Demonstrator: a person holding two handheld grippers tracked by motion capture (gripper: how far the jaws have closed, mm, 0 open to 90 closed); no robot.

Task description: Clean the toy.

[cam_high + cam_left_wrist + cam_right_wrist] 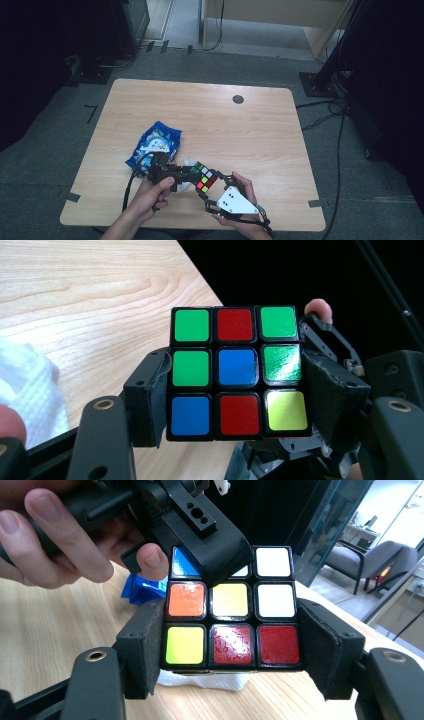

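High view: puzzle cube (205, 177) is held above the table (260, 130) near its front edge, between the left gripper (196, 176) and the right gripper (214, 183).
Left gripper: clamped on the cube; in the left gripper view its pads (150, 400) press two opposite sides, with the green, red, blue and yellow face (239, 372) toward the camera.
Right gripper: grasping the same cube; in the right gripper view its pads (320, 645) press the cube's flanks (230, 615).
Snack bag (156, 145): blue, on the table just left of the cube.
White cloth (205, 681): lies on the table under the cube.
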